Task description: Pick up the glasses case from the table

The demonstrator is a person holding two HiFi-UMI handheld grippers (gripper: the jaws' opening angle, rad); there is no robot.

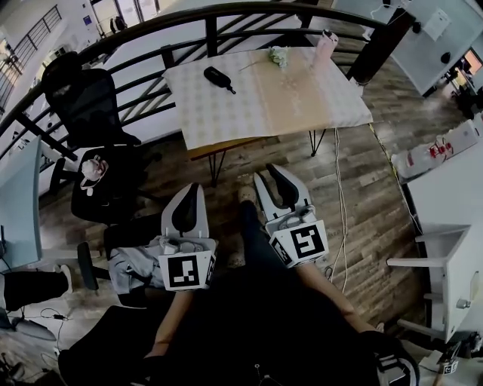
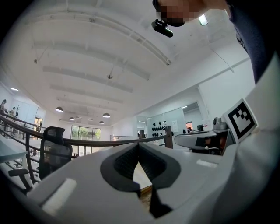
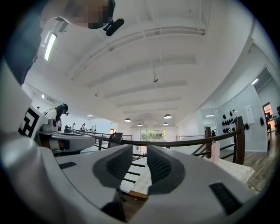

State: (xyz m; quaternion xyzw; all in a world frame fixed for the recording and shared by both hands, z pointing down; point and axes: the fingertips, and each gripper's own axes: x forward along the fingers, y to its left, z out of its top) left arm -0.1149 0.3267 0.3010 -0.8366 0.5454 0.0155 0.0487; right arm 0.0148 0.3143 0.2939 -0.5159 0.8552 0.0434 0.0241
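Nothing of the pickup is done yet. The black oblong glasses case [image 1: 219, 78] lies flat on the far-left part of the square desk [image 1: 302, 102], which is covered in a pale patterned cloth. Nothing touches it, and it is well apart from the small green-and-white flower sprig [image 1: 279, 55] and the pink bottle [image 1: 326, 41] at the desk's far right edge. The 2 claws hang near the person over the wooden plank floor [image 1: 362, 211], short of the desk's near edge and pointing level towards it. The left claw [image 1: 189, 194] has its tips together and carries nothing. The right claw [image 1: 272, 179] stands slightly apart; through its narrow gap only the desk and the dark curved railing [image 1: 226, 15] beyond show, with nothing between the pads. By my reading every step is left: reach the desk, widen 1 claw, bring it around the case, clamp and lift.
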